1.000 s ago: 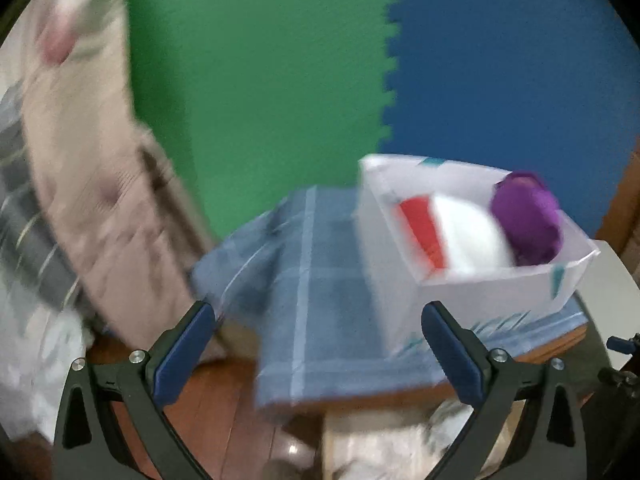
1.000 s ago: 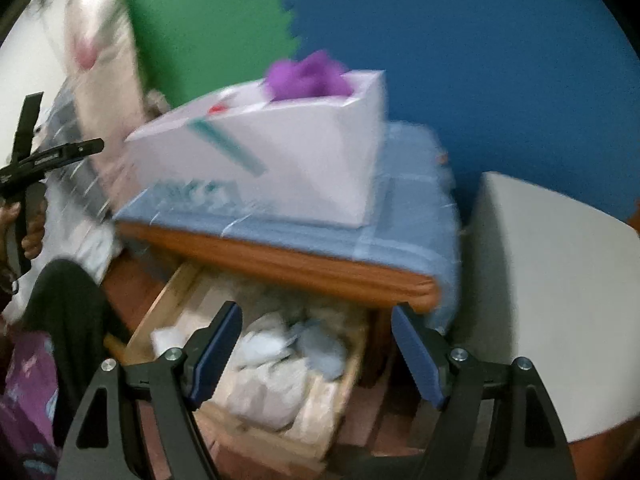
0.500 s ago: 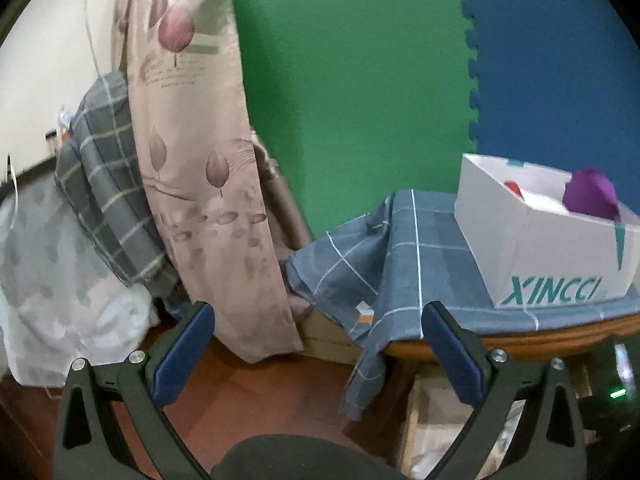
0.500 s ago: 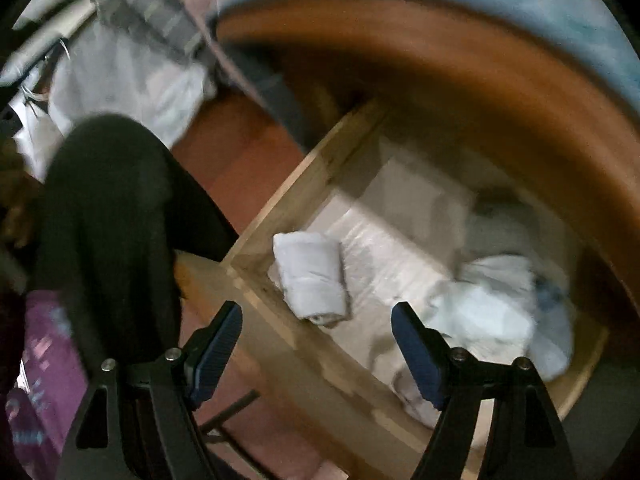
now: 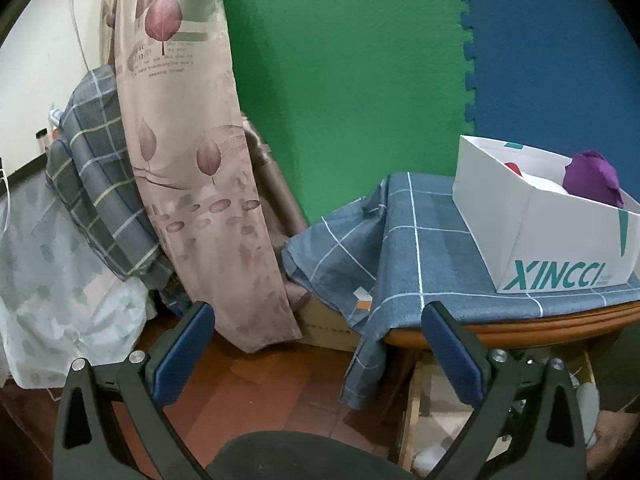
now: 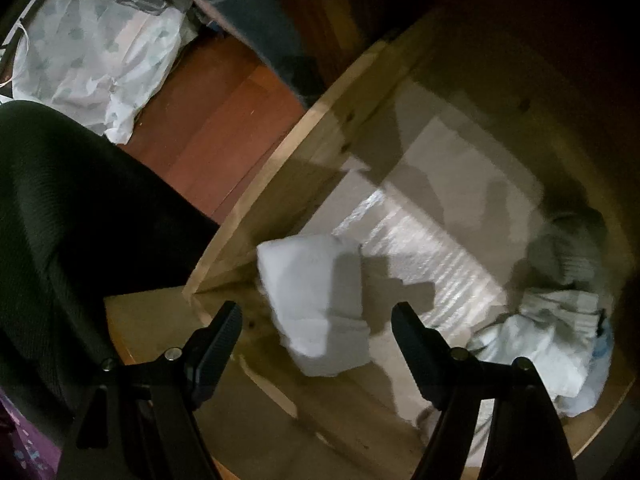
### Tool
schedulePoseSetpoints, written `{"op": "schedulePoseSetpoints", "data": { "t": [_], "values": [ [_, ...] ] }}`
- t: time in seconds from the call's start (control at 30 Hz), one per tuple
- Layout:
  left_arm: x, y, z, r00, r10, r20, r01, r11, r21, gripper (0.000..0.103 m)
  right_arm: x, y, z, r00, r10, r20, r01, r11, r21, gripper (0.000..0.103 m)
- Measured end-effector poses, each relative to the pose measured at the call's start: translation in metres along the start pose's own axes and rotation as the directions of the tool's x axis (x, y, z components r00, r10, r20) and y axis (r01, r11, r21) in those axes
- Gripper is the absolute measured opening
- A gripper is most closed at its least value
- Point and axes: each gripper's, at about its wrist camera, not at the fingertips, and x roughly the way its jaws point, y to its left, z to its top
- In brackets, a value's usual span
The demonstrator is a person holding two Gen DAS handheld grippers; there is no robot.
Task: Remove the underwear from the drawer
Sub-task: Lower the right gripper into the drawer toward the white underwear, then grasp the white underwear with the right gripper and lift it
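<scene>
With the right claw (image 6: pixel 316 330) spread wide above the folded white underwear (image 6: pixel 316 304) lying at the drawer's (image 6: pixel 280 152) 9 o'clock corner, a shallow pinch could snag one layer and unroll it.

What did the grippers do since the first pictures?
The right gripper swung down from facing the white box into the open drawer, now closer over the folded white underwear. Nothing grabbed yet. The left gripper turned left, then held; both stayed open.
</scene>
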Motion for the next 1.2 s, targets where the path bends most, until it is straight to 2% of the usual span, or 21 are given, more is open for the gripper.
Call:
{"op": "schedulePoseSetpoints", "data": {
  "t": [0.13,0.23,0.33,0.43,0.63,0.9,0.93,1.0,1.2],
  "values": [
    [0.0,-0.002,0.0,1.0,0.005,-0.001,-0.005,1.0,0.009,0.102,0.009,0.002,0.006,0.999,-0.018,-0.028,0.018,1.0,-0.011,0.079],
    [0.001,-0.006,-0.001,1.0,0.015,-0.002,-0.015,0.999,0.033,0.102,0.017,0.003,0.009,0.999,0.011,-0.05,-0.01,1.0,0.01,0.079],
    [0.001,-0.01,-0.002,1.0,0.021,0.001,-0.021,0.998,0.055,0.102,0.023,-0.001,0.015,0.996,-0.068,-0.063,0.069,0.998,0.016,0.08],
    [0.002,-0.013,-0.003,1.0,0.024,-0.001,-0.023,0.997,0.071,0.102,0.031,-0.004,0.019,0.995,-0.041,-0.093,0.045,0.998,0.044,0.079],
    [0.004,-0.015,-0.002,1.0,0.027,-0.013,-0.026,0.996,0.08,0.103,0.049,0.001,0.021,0.987,-0.064,-0.148,0.068,0.998,0.02,0.079],
    [0.007,-0.017,-0.003,0.999,0.036,-0.03,-0.033,0.995,0.093,0.102,0.073,0.006,0.027,0.975,-0.016,-0.22,0.031,0.998,0.063,0.079],
    [0.008,-0.017,-0.002,0.999,0.035,-0.036,-0.031,0.995,0.091,0.102,0.074,0.007,0.026,0.976,-0.013,-0.218,0.027,0.998,0.061,0.078],
    [0.01,-0.015,-0.002,0.999,0.032,-0.042,-0.029,0.996,0.087,0.102,0.075,0.012,0.023,0.979,0.001,-0.203,0.007,0.999,0.039,0.062],
    [0.012,-0.013,-0.002,0.998,0.031,-0.05,-0.027,0.996,0.083,0.102,0.068,0.029,0.021,0.988,-0.059,-0.141,0.051,0.997,-0.056,0.05]
  ]
}}
